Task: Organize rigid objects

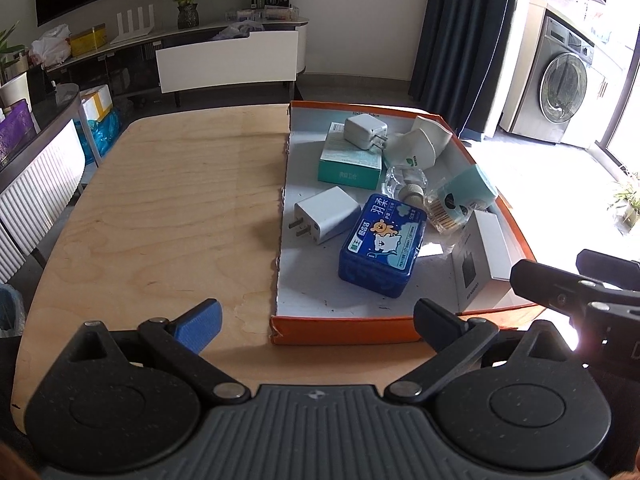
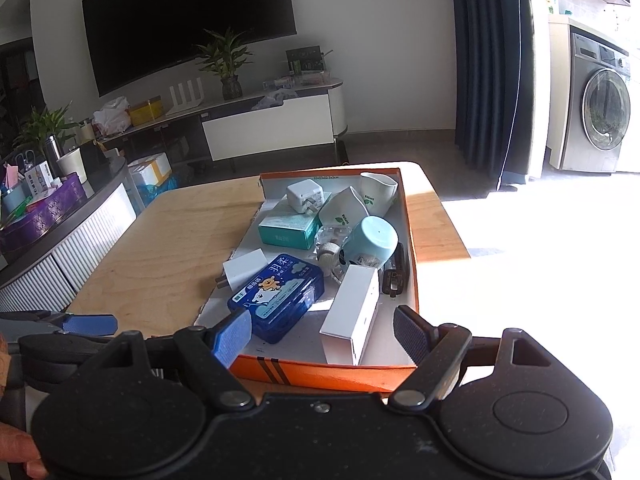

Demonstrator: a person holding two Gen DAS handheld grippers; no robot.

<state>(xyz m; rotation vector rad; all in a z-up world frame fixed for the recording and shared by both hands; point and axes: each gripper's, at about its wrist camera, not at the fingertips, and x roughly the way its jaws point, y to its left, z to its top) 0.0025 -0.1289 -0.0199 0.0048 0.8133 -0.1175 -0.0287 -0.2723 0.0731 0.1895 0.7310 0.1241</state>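
An orange box lid (image 1: 344,330) (image 2: 320,370) lies on the wooden table (image 1: 172,200) and holds several items: a blue tin (image 1: 380,240) (image 2: 276,296), two white chargers (image 1: 326,214) (image 1: 366,130), a teal box (image 1: 350,158) (image 2: 286,230), a white box (image 1: 484,264) (image 2: 352,316), white cups (image 1: 420,142) (image 2: 376,194), a cotton swab jar (image 1: 460,200) (image 2: 370,242) and a small clear bottle (image 1: 404,182). My left gripper (image 1: 318,324) is open and empty at the lid's near edge. My right gripper (image 2: 322,338) is open and empty, just before the lid's near wall.
The table's left half is bare wood. A black object (image 2: 396,272) lies along the lid's right wall. A TV stand (image 1: 224,56), a curtain (image 1: 464,40) and a washing machine (image 1: 560,84) stand beyond the table. A side counter (image 2: 52,224) stands at left.
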